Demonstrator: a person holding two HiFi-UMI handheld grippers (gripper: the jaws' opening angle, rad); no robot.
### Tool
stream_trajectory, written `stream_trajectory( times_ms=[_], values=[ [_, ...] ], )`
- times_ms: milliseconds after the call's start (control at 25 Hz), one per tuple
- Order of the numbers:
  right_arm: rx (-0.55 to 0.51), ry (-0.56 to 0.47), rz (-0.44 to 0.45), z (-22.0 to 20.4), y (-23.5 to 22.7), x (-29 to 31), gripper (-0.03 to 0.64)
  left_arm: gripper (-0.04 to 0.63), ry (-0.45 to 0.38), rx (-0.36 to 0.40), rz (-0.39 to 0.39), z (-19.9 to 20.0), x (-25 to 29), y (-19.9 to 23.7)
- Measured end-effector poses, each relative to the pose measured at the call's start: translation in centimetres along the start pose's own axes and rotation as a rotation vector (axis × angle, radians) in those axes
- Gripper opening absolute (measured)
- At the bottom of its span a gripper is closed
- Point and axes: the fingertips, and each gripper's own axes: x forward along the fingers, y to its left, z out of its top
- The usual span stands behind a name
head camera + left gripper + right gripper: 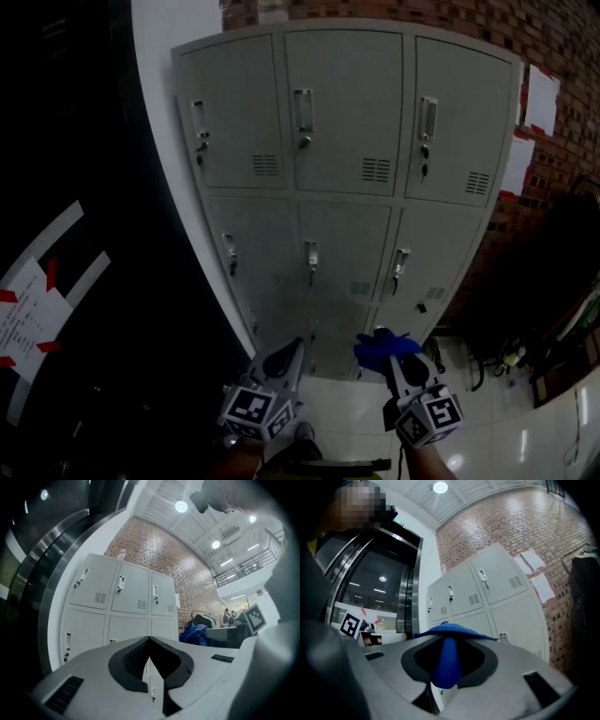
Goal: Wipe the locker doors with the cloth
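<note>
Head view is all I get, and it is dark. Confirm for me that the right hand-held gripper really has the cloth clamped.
Observer: Confirmed. In the right gripper view the right hand-held gripper is shut on the blue cloth. One fold hangs down between its jaws and the rest drapes over the tips.
Operator: Now check the left one.
Observer: The left hand-held gripper has its jaws together at the tips, with nothing between them.
Operator: Report what stands right of the lockers.
Observer: In the left gripper view, dark clothes hang on a rack by the brick wall.
</note>
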Motion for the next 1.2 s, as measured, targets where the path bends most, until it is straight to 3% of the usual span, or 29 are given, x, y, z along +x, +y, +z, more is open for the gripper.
stream_trajectory(
  times_ms=[280, 600, 880, 1040, 1200],
  values=[
    [-0.051, -0.003, -0.062, 1.8, -3.7, 13.6, 0.092, 0.003, 0.001, -0.012, -0.039, 1.2, 10.6, 8.4],
    [-0.191, 0.026, -0.202, 5.2, -15.2, 28.1, 0.091, 0.003, 0.034, -0.055, -0.08, -0.2, 17.0, 10.6],
    [-0.244, -0.001, -0.231, 6.5, -18.0, 31.4, 0.089, 0.003, 0.057, -0.059, -0.068, -0.8, 20.0, 12.1],
    [-0.221, 0.071, -0.236, 1.4, -19.1, 31.2, 0.089, 0.003, 0.075, -0.066, -0.063, -1.9, 20.9, 12.5],
    [-0.167, 0.293, -0.305, -12.1, -22.1, 30.2, 0.089, 0.003, 0.093, -0.068, -0.057, -3.0, 21.7, 12.9]
  ],
)
